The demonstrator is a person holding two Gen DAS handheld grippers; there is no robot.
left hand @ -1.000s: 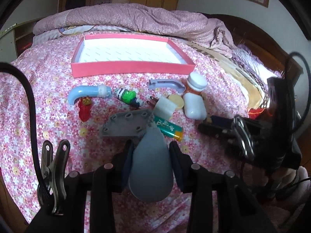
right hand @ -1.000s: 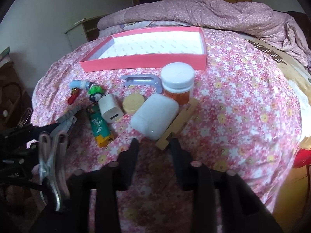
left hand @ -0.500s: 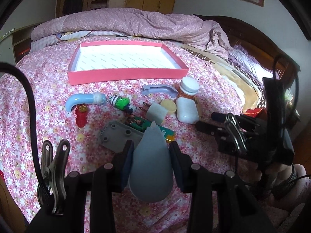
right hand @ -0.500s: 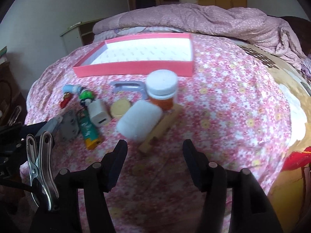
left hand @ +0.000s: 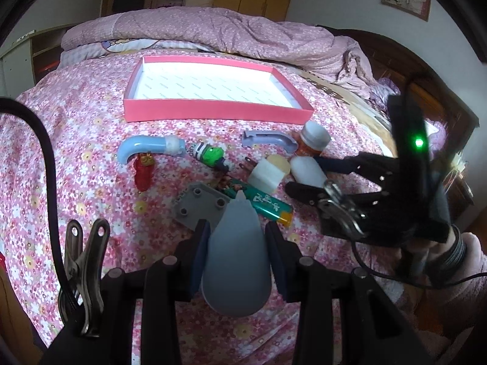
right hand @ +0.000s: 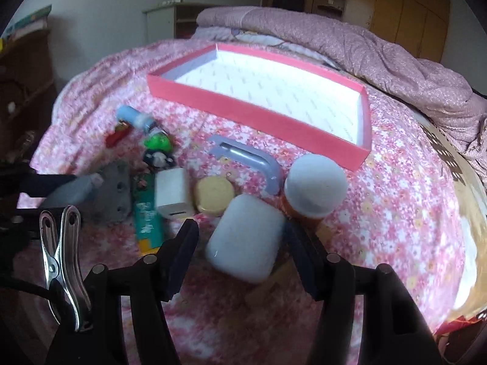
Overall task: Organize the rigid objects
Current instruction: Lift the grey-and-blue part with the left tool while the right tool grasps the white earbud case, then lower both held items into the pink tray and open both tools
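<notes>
My left gripper (left hand: pixel 236 243) is shut on the cone-shaped end of a grey plastic part (left hand: pixel 201 205); its holed plate hangs over the flowered bedspread. My right gripper (right hand: pixel 242 237) stands open with a white rounded case (right hand: pixel 246 237) between its fingers; a gap shows at the left pad. Behind the case stands an orange bottle with a white cap (right hand: pixel 315 188). Beside it lie a yellow round lid (right hand: pixel 213 194), a white charger (right hand: pixel 173 194), a green lighter (right hand: pixel 147 216) and a grey curved piece (right hand: pixel 252 161). The pink tray (left hand: pixel 213 112) sits beyond them with nothing in it.
A blue bent tube (left hand: pixel 146 146), a red charm (left hand: pixel 143 170) and a green toy (left hand: pixel 211 153) lie left of the cluster. A rumpled quilt (left hand: pixel 213 30) is heaped behind the tray. The bed's edge and a wooden frame (left hand: pixel 441 106) run along the right.
My right gripper has widened its jaws, rolled and moved forward until the white case sits between its fingers. The left gripper keeps its hold on the grey part and has hardly moved.
</notes>
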